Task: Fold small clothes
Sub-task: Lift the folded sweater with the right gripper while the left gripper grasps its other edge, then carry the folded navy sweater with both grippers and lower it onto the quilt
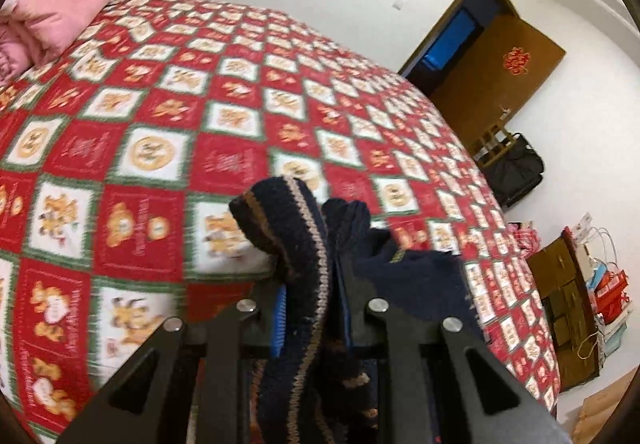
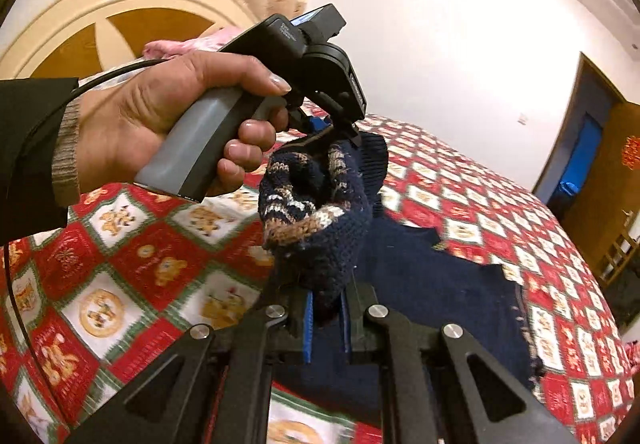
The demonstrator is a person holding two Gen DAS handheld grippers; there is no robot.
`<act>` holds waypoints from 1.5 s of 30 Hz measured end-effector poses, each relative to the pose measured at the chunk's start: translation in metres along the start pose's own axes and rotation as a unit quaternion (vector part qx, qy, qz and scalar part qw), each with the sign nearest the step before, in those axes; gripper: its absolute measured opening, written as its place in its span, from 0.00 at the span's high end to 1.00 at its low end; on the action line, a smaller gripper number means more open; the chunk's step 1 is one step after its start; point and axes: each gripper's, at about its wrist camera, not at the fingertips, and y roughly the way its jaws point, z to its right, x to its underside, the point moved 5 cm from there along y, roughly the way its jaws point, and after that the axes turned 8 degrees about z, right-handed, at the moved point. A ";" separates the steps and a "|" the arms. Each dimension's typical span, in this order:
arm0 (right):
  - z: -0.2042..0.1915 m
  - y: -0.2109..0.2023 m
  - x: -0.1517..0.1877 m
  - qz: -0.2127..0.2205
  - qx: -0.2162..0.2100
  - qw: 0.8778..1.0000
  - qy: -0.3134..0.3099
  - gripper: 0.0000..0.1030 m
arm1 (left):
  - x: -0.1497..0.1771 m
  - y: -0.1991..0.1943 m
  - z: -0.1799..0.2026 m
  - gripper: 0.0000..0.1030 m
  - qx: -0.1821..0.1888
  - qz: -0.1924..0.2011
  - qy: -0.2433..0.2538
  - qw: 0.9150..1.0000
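A small navy knitted sweater (image 1: 304, 252) with brown and beige stripes hangs bunched above a red patchwork bedspread (image 1: 160, 131). My left gripper (image 1: 310, 284) is shut on a fold of it. In the right wrist view my right gripper (image 2: 326, 304) is shut on another part of the sweater (image 2: 320, 211). The left gripper (image 2: 328, 127), held by a hand (image 2: 168, 123), pinches the sweater's upper edge just beyond it. The sweater's plain navy part (image 2: 440, 284) trails down onto the bedspread (image 2: 120, 264).
A pink pillow (image 1: 52, 7) lies at the head of the bed by a cream and wood headboard (image 2: 120, 11). An open brown door (image 1: 500, 75), a black bag (image 1: 516, 167) and a cluttered wooden cabinet (image 1: 568, 304) stand past the bed's right side.
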 end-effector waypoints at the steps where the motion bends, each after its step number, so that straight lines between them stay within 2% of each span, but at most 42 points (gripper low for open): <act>1: 0.006 -0.003 0.002 0.001 0.005 1.000 0.002 0.91 | -0.001 0.003 0.009 0.79 0.001 0.001 0.004 1.000; 9: 0.059 -0.018 0.016 -0.001 0.034 0.999 0.033 0.91 | 0.001 0.029 0.070 0.80 0.020 -0.004 0.027 0.999; 16: 0.111 -0.026 0.041 -0.017 0.063 0.995 0.072 0.91 | 0.009 0.056 0.116 0.80 0.035 -0.018 0.046 0.998; 28: 0.171 -0.039 0.087 -0.050 0.074 0.986 0.143 0.91 | 0.037 0.105 0.182 0.80 0.048 -0.056 0.082 0.994; 37: 0.208 -0.039 0.129 -0.097 0.052 0.966 0.232 0.91 | 0.067 0.142 0.214 0.80 0.044 -0.088 0.108 0.989; 40: 0.214 -0.039 0.140 -0.110 0.033 0.955 0.273 0.91 | 0.072 0.152 0.218 0.80 0.041 -0.096 0.108 0.989; 45: 0.220 -0.041 0.159 -0.131 -0.006 0.928 0.348 0.91 | 0.081 0.170 0.226 0.79 0.031 -0.108 0.110 0.988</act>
